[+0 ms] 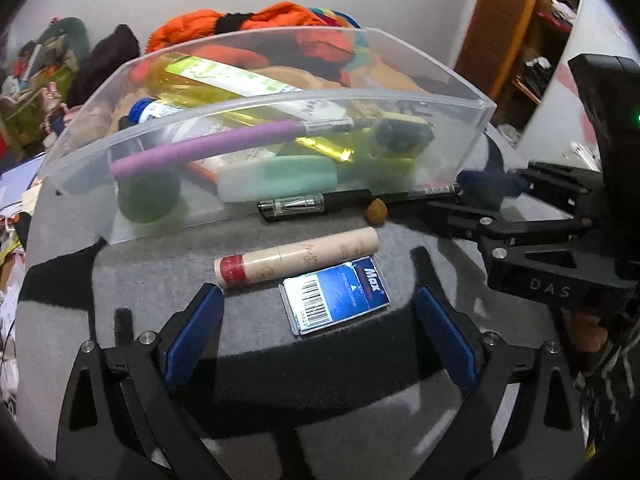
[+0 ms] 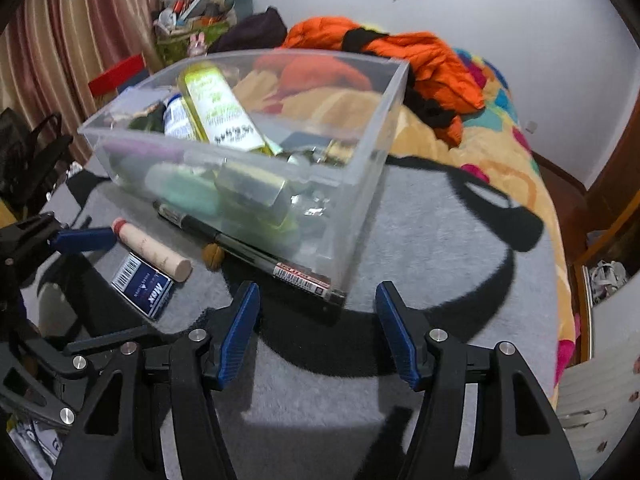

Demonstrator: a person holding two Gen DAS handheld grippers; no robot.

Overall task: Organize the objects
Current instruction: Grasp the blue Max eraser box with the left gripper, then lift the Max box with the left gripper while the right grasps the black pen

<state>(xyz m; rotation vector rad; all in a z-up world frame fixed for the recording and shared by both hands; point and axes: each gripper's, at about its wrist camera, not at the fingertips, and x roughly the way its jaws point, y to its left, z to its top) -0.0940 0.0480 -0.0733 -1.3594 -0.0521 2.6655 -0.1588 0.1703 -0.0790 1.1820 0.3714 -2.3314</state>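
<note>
L gripper (image 1: 320, 320) jaws wide apart, holding nothing; blue Max box (image 1: 337, 295) lies between its pads, beige tube (image 1: 296, 258) just beyond at 12; R gripper (image 2: 318, 332) jaws apart too, empty, aimed at near corner of clear bin (image 2: 360, 216); black pen (image 2: 256, 254) lies along bin wall at 11.

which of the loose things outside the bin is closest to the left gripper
The blue Max box, lying flat between the open left gripper fingers. The beige tube, walnut and black pen lie farther off.
</note>
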